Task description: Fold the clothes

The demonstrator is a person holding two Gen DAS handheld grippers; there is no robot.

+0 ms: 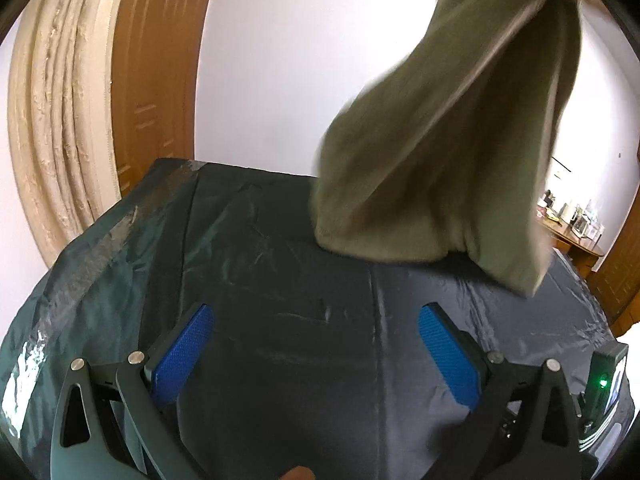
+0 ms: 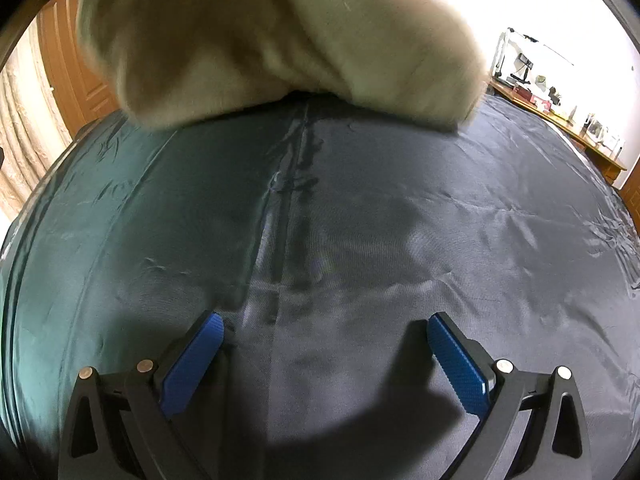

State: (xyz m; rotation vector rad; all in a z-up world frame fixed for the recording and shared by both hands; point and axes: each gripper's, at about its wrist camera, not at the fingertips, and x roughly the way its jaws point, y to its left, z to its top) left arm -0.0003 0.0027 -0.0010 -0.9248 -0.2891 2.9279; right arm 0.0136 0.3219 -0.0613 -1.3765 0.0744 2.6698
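- I see a wide surface (image 1: 280,320) covered in dark, shiny sheeting, teal-green on its left part and grey-blue on its right, with a seam running away from me between the two.
- A strip of clear tape (image 1: 100,240) glints along the left edge of that cover in the left wrist view.
- The olive-green garment (image 1: 440,152) hangs down from the top right of the left view, blurred, its lower end bunched and touching the far part of the surface.
- From the right wrist camera the same garment (image 2: 280,40) looks pale beige and fills the top of the frame, its bottom edge resting on the cover near the seam.
- Behind the surface stand a wooden door (image 1: 156,80) and a cream curtain (image 1: 52,100) to the left.
- A wooden sideboard (image 2: 560,120) with small items on it sits far right.
- My left tool (image 1: 316,360) is spread wide with nothing between its blue pads (image 1: 182,356), low over the cover and well short of the garment.
- My right tool (image 2: 324,364) is equally wide and empty, hovering over the grey part beside the seam.
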